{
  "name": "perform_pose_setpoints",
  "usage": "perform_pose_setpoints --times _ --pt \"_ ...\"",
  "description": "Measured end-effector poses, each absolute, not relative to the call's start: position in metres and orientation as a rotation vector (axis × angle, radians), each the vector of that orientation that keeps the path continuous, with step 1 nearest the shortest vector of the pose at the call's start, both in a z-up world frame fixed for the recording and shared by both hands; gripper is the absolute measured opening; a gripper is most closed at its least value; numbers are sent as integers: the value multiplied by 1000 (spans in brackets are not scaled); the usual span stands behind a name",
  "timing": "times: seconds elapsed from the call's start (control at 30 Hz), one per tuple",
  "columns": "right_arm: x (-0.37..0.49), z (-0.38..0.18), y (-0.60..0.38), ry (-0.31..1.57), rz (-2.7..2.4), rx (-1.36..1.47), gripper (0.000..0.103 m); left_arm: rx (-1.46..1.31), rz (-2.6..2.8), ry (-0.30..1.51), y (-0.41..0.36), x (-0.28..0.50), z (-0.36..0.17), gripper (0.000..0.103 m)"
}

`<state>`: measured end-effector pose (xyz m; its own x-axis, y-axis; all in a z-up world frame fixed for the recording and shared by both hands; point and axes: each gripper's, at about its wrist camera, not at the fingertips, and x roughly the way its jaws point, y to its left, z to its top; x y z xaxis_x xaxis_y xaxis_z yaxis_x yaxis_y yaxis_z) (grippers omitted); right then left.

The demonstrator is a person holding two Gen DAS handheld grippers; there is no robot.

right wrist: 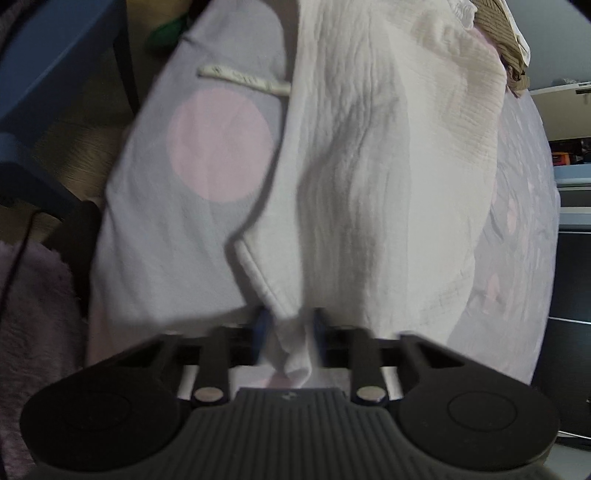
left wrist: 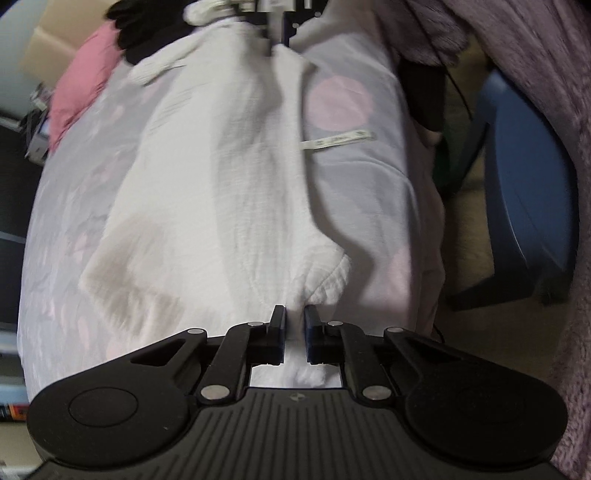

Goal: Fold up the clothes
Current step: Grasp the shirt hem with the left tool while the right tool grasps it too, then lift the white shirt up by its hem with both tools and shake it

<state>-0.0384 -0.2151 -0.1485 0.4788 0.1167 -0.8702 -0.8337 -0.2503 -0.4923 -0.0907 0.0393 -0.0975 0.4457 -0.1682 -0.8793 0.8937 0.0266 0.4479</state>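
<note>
A white crinkled garment is stretched lengthwise over a lilac bedsheet with pink dots. My left gripper is shut on one end of the garment; white cloth fills the gap between its jaws. My right gripper is shut on the opposite end of the same garment, with a pinched fold running between its blue pads. The right gripper also shows at the top of the left wrist view, holding the far end. A white care label sticks out from the garment's edge; it also shows in the right wrist view.
The bedsheet covers the bed. A pink cloth and a black cloth lie at the far left. A blue chair stands beside the bed on a tan floor. A purple fluffy blanket hangs at right. A brown striped cloth lies far right.
</note>
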Motion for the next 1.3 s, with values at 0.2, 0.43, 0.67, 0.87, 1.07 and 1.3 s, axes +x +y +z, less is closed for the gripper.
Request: perform_pose_setpoints --times 0.2,0.43,0.67,0.87,1.07,1.3 --pt "-32 -98 -226 563 872 -1333 8 1044 -796 714 58 -77 -46 7" --pt "-13 12 -243 429 581 -899 7 789 -588 548 79 -58 60 5" --pt "-17 125 -236 212 373 -733 7 695 -376 273 73 -57 181 5" --pt "-61 224 -226 -84 220 -648 7 621 -235 -19 69 -90 288 5" --pt "-108 307 -223 -380 57 -506 7 515 -259 -209 67 -135 369 5" --pt "-115 326 -186 -323 241 -493 6 385 -71 -329 90 -143 423 5"
